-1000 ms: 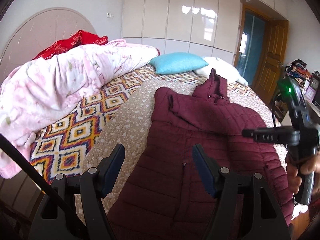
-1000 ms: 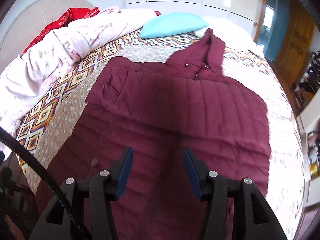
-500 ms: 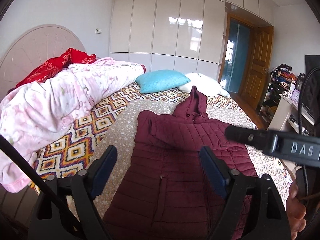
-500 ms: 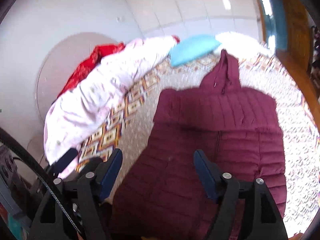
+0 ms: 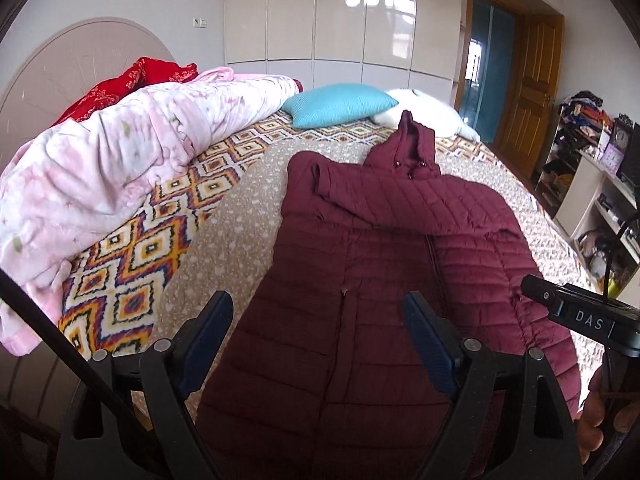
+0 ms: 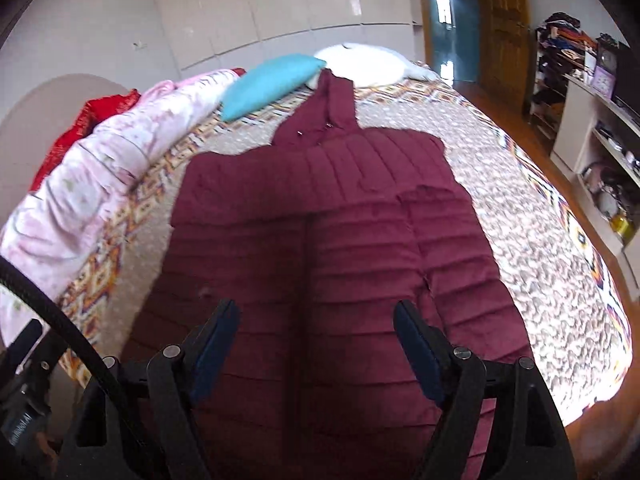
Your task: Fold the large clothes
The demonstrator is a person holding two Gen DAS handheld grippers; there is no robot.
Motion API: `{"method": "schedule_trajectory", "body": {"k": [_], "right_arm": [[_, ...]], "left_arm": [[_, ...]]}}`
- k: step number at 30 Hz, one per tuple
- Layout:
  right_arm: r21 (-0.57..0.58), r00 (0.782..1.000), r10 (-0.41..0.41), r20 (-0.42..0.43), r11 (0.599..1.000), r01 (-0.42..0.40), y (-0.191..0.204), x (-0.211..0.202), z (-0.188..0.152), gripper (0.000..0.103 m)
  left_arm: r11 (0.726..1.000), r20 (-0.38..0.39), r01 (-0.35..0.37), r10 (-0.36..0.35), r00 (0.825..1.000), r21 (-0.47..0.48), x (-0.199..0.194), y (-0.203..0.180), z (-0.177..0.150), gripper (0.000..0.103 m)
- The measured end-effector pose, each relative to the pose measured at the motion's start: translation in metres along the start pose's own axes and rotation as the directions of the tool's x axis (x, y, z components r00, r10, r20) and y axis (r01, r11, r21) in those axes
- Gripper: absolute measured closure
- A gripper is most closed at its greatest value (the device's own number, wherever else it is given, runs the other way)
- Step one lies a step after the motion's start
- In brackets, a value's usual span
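Maroon quilted hooded jacket (image 5: 384, 264) laid flat, front up, on patterned bedspread (image 5: 132, 276); zip closed, hood toward far pillows, sleeves folded across chest. Left gripper (image 5: 320, 320) and right gripper (image 6: 316, 326) above near hem, jaws just widened, spread apart, nothing between pads.

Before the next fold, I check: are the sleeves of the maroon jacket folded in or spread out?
Folded in: both sleeves lie across the maroon jacket chest.

Soft daylight, fisheye warp, dark corners
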State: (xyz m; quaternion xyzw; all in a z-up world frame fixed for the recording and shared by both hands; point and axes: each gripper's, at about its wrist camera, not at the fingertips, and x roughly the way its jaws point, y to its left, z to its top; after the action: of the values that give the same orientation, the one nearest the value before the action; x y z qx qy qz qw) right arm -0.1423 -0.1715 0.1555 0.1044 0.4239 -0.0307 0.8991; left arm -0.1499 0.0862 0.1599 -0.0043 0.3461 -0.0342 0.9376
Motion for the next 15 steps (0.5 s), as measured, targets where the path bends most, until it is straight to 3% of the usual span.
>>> {"method": "schedule_trajectory", "body": {"k": [5, 15], "right_arm": [[-0.002, 0.998, -0.058, -0.002, 0.998, 0.058, -0.017, 0.010, -0.005, 0.020], [-0.054, 0.997, -0.077, -0.001, 0.996, 0.077, -0.008, 0.022, -0.007, 0.020]], "left_arm": [[1.000, -0.023, -0.008, 0.009, 1.000, 0.023, 0.014, -0.007, -0.005, 0.018], [0.999, -0.072, 0.001, 0.002, 0.997, 0.038, 0.035, -0.015, -0.010, 0.018]]}}
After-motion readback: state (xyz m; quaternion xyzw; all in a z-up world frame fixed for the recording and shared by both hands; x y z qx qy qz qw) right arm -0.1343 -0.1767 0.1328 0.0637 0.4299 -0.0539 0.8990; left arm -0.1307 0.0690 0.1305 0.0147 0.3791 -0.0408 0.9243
